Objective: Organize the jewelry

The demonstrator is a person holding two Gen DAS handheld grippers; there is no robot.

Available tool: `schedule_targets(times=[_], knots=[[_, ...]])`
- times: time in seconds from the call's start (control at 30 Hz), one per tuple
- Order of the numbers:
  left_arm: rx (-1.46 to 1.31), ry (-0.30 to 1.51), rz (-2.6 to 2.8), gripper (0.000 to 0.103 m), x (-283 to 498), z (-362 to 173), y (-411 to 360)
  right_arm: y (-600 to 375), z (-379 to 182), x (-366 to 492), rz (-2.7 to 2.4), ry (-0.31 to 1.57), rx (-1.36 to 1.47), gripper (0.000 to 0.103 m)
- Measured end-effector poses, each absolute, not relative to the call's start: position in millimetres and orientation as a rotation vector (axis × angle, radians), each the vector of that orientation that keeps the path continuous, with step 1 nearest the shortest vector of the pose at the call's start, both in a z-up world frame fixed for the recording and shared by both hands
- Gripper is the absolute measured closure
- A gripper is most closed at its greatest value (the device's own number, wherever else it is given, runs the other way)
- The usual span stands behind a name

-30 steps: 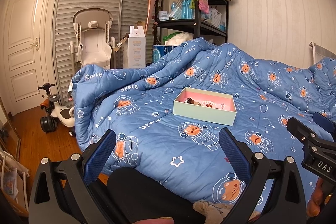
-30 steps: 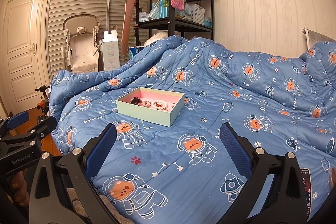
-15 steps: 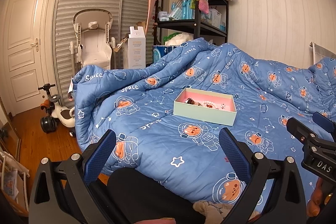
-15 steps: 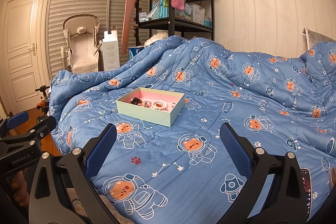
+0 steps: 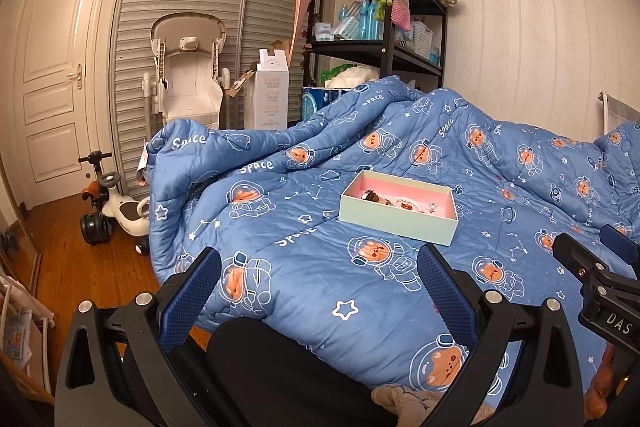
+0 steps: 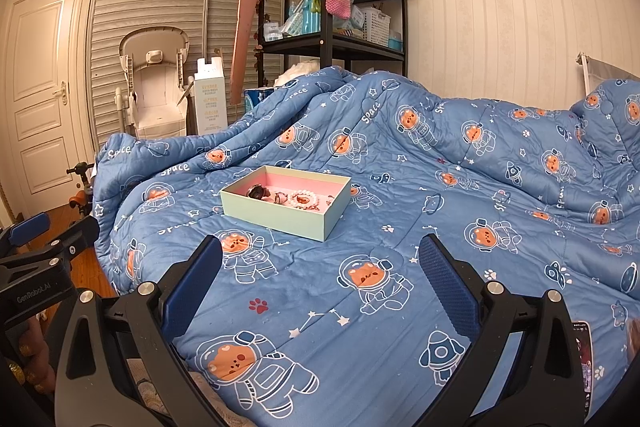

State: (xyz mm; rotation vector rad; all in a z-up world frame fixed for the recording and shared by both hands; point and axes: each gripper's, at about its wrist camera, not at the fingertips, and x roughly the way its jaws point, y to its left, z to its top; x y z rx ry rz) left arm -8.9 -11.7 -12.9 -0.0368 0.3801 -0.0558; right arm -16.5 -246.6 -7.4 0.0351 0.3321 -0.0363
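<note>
A pale green box with a pink lining (image 5: pixel 398 219) (image 6: pixel 280 217) lies open on the blue space-print quilt. Inside it are a watch (image 6: pixel 256 191), a pink bead bracelet (image 6: pixel 303 199) and other small jewelry pieces. My left gripper (image 5: pixel 320 285) is open and empty, low in front of the bed edge, well short of the box. My right gripper (image 6: pixel 320 279) is open and empty above the quilt, with the box ahead and slightly to the left. Each gripper shows at the edge of the other's view.
The quilt (image 6: pixel 460 187) covers the whole bed in folds. A black shelf unit (image 5: pixel 380 51) with hanging knitted bags stands behind the bed. A white high chair (image 5: pixel 188 83), a tall white carton (image 5: pixel 272 95) and a ride-on toy (image 5: pixel 116 211) stand left on the wooden floor. A phone (image 6: pixel 582 359) lies at the right.
</note>
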Motion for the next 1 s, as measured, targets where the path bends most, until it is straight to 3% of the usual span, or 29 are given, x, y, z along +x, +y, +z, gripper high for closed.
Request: schedule_targets(times=[1.0], knots=[[-0.030,0.392,-0.052,0.007,-8.1,-10.3,-11.3,-252.6,-10.4,-18.0,-0.037,0.337,0.035,0.006]])
